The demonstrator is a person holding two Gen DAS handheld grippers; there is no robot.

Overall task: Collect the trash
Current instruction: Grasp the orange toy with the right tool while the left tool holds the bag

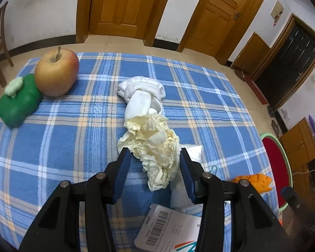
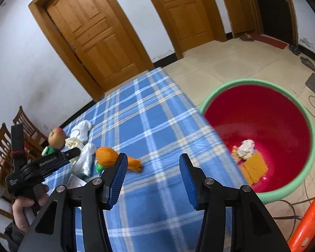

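The left gripper (image 1: 153, 157) hangs low over the plaid-covered worktop (image 1: 63, 138) with its blue-padded fingers (image 1: 122, 168) spread wide on either side of a crumpled cream paper wad (image 1: 155, 149); they straddle it but do not yet press it. The wad lies mid-worktop, its far end touching a rolled white sock (image 1: 141, 96), with a white plastic packet (image 1: 194, 150) just beside it on the right.

By the look of it the paper is very light, soft and springy. It will crush rather than resist, so a firm close across the bulkiest middle part should hold better than a pinch at a loose flap, which could tear or slip free. The sock may drag along if the grip reaches too far forward.

An apple (image 1: 56, 72) and a green toy (image 1: 19, 103) sit well apart at the far left, and they are probably not trash.

The right gripper (image 2: 153, 174) is apart too and holds nothing, poised near the worktop edge beside the red bin (image 2: 260, 113), which already contains some scraps
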